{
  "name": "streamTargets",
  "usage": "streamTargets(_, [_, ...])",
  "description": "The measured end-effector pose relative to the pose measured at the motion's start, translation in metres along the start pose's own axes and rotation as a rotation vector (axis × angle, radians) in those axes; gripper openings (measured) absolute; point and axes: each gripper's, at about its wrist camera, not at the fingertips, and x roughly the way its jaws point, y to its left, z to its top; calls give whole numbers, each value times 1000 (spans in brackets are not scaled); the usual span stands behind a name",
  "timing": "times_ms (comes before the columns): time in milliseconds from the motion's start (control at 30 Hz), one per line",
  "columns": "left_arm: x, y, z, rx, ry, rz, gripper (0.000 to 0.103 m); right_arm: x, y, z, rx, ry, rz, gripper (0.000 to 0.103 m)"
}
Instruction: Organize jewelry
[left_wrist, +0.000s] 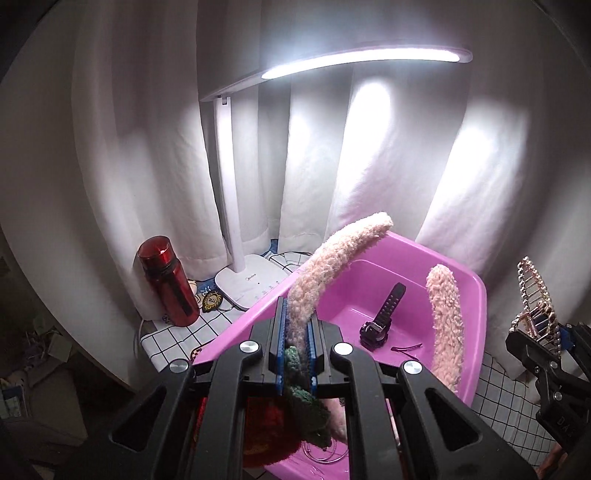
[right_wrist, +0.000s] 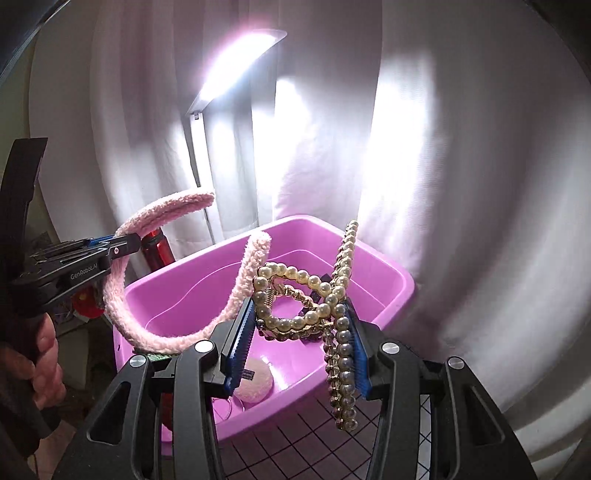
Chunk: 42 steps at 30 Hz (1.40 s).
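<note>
**Both grippers loaded above the pink bin**

Left wrist view: the left gripper (left_wrist: 297, 339) is clamped on a fuzzy pink headband (left_wrist: 332, 258), its free end at 3 o'clock over the pink bin (left_wrist: 476, 295). Judged light, springy, compressible; mid-band hold suits.

Right wrist view: the right gripper (right_wrist: 301, 345) pinches a pearl hair claw (right_wrist: 306, 302) above the bin. Judged rigid, slippery, fragile; grip its body.

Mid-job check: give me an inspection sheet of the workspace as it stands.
Surface: checked cloth over the table.
Job's things: pink fluffy headband and pearl hair claw held above the purple bin; black watch and hairpin lie inside.
Clutter: red bottle, lit desk lamp.
Grippers: left hand-held gripper shut on the headband; right hand-held gripper clamps the claw.
Cables: white lead by the bottle.
Surroundings: white curtain.
</note>
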Motion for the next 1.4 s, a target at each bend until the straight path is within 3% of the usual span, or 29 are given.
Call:
streamTargets(367, [67,4,-16,32,117,7,10,102,19,8,-25,174,9,45])
streamTargets(600, [88,4,-23,36,173,14,13,129,13,2,-14,231,-26,45])
streamTargets(900, [99,10,-31,10,224,17,26,142,11,-2,-5,269,-61,46])
streamTargets(967, [99,12,-32,0,230,23,38,142,11,-1,-8,274,-68,54])
streamTargets(1000, [98,13,-31,-9,227,25,55,140,11,0,-7,268,-73,66])
streamTargets(1033, [95,15,-30,-22,219,-4,68,138,11,1,-4,261,-75,70])
streamTargets(1067, [92,15,-29,-30,214,-26,74,136,11,3,1,254,-75,71])
streamTargets(1133, [87,10,-28,-9,197,7,90,132,10,6,6,245,-77,71])
streamTargets(1233, [78,5,-26,25,160,31,94,125,9,7,16,237,-76,71])
streamTargets(1400, [73,9,-23,4,177,32,95,114,10,8,27,218,-73,71])
